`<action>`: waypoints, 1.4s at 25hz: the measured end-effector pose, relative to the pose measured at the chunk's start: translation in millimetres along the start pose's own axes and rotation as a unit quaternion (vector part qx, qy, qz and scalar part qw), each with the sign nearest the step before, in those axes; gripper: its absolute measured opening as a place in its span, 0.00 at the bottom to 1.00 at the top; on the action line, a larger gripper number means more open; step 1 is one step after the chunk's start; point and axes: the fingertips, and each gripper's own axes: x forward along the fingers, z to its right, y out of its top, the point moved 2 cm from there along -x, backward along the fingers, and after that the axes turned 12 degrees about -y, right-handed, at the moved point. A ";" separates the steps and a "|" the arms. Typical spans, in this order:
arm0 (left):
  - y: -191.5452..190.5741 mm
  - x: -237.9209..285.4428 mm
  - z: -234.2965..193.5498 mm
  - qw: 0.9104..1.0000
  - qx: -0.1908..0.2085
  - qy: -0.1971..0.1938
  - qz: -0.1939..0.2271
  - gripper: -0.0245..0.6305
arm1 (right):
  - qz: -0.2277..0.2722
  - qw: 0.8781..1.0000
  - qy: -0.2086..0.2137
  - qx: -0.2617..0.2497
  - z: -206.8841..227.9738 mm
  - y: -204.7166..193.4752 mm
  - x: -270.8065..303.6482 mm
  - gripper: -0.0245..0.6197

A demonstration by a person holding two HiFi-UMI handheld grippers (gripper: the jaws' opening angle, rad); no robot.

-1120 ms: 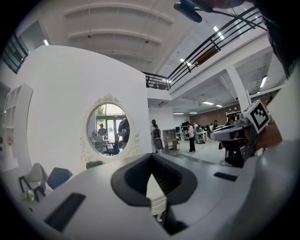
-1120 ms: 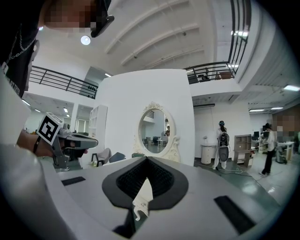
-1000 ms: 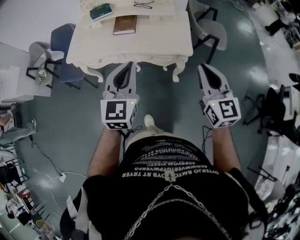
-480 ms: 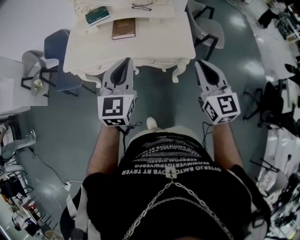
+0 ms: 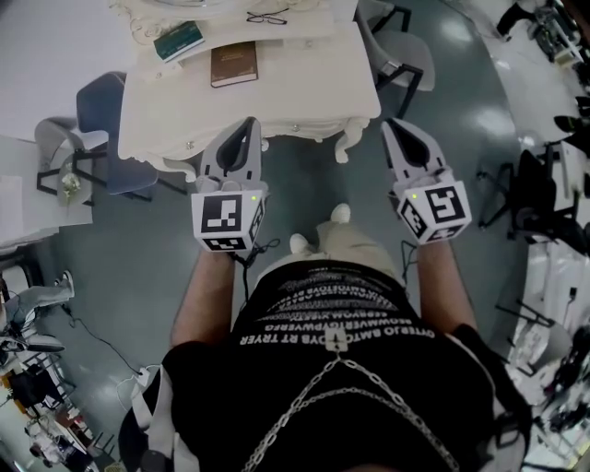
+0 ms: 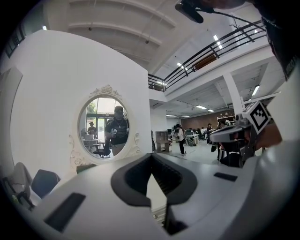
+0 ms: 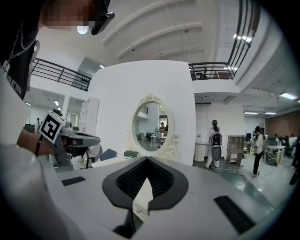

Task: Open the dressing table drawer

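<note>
The cream dressing table (image 5: 304,88) stands just ahead of me, its drawer (image 5: 295,129) shut flush so its inside is hidden, my left gripper (image 5: 247,124) and right gripper (image 5: 395,124) both closed tight on nothing just short of it, a brown book (image 5: 233,64), green book (image 5: 179,41) and glasses (image 5: 265,16) on top

The left gripper (image 5: 247,129) and the right gripper (image 5: 396,131) are held side by side, pointing toward the front of the cream dressing table (image 5: 304,92). Their jaws seem to be together. A brown book (image 5: 233,64), a green book (image 5: 179,41) and glasses (image 5: 265,16) lie on its top.
</note>
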 end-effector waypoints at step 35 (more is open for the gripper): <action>33.7 195.1 -91.4 0.999 -0.020 0.042 0.000 0.04 | -0.011 0.997 0.079 0.009 100.9 10.9 202.9 0.04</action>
